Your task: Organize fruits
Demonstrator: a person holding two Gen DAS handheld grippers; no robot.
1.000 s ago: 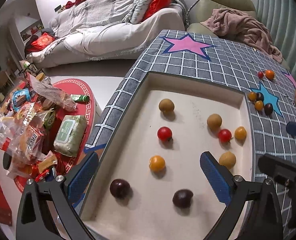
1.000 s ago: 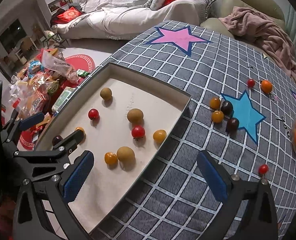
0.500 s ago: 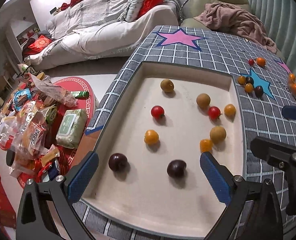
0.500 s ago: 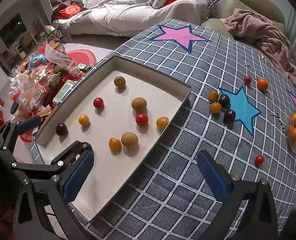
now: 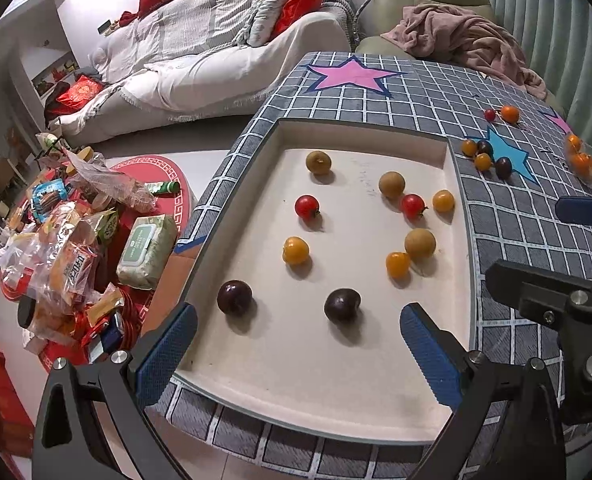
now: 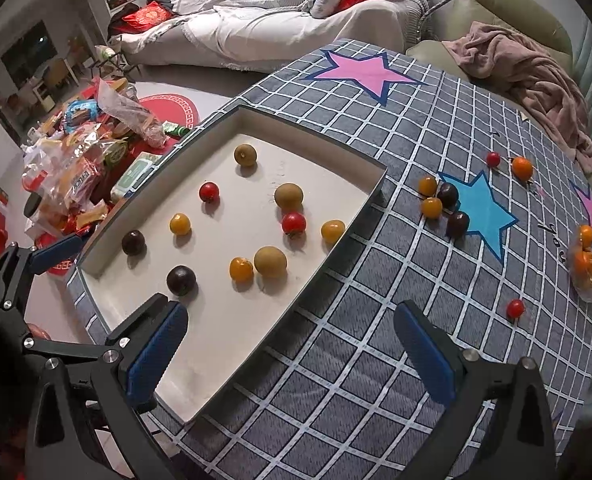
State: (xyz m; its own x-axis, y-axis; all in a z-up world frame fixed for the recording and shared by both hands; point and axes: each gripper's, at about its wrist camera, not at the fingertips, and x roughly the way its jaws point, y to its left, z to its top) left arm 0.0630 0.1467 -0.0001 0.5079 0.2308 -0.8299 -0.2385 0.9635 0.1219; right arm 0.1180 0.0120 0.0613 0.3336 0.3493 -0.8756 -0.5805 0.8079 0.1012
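The tray [image 5: 462, 280] has a matt, smooth off-white floor with faint scuffs, and it sits on a woven grey checked tablecloth [image 6: 376, 320] whose cloth surface looks coarse and matt. In the tray, the red tomatoes [image 5: 307, 206] and dark plums [image 5: 234, 297] are glossy and smooth-skinned, while the brown fruits [image 5: 420, 243] look dull and slightly rough. Beside the tray, the left gripper [image 5: 296, 344] and right gripper [image 6: 292, 344] show matt black plastic arms with bright metal screws, and their blue pads [image 5: 168, 344] carry a fine textured rubbery finish.
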